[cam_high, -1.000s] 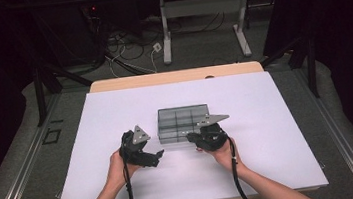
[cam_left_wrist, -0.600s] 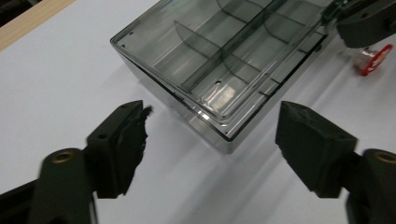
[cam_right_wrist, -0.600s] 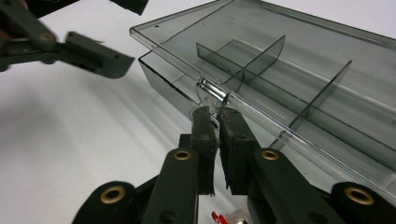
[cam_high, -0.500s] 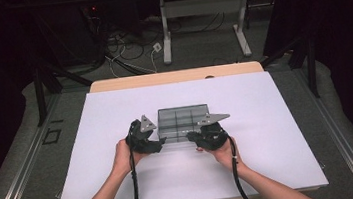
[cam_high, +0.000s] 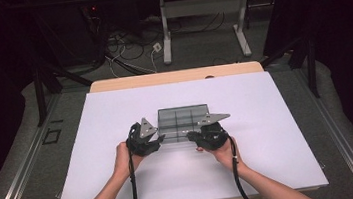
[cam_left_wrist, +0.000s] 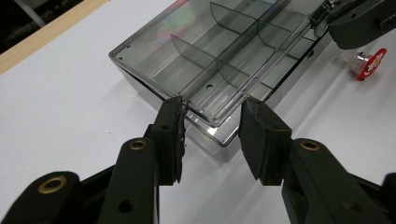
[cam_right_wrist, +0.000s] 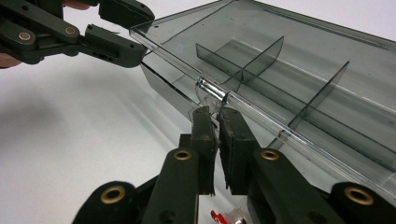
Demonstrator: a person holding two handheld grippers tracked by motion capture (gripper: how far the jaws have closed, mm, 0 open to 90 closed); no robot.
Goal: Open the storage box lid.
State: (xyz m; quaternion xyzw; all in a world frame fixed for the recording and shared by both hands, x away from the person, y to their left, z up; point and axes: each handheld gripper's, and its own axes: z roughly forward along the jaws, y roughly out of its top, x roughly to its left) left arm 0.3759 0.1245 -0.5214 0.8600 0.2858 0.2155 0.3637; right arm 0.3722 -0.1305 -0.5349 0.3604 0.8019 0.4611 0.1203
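A smoky clear compartment box (cam_high: 183,121) lies in the middle of the white table (cam_high: 277,118). My right gripper (cam_right_wrist: 217,135) is shut on the small clear latch tab (cam_right_wrist: 208,95) at the lid's front edge, which sits a little above the base. My left gripper (cam_left_wrist: 212,135) is at the box's near left corner (cam_left_wrist: 205,116). Its jaws have just been closing and the corner lies between them. The left pad (cam_left_wrist: 170,135) touches the lid's edge, while a slim gap remains at the other pad. In the high view the left gripper (cam_high: 156,141) and the right gripper (cam_high: 194,136) both sit against the box's near side.
A small clear piece with a red label (cam_left_wrist: 369,65) lies on the table by the right gripper. A wooden strip (cam_high: 177,76) borders the table's far edge. Beyond it are desk legs (cam_high: 166,35) and cables on the floor. White table surface spreads to both sides of the box.
The left gripper moved right and forward up to the box's near left corner, and its jaws narrowed around it. The right gripper stayed in place on the latch.
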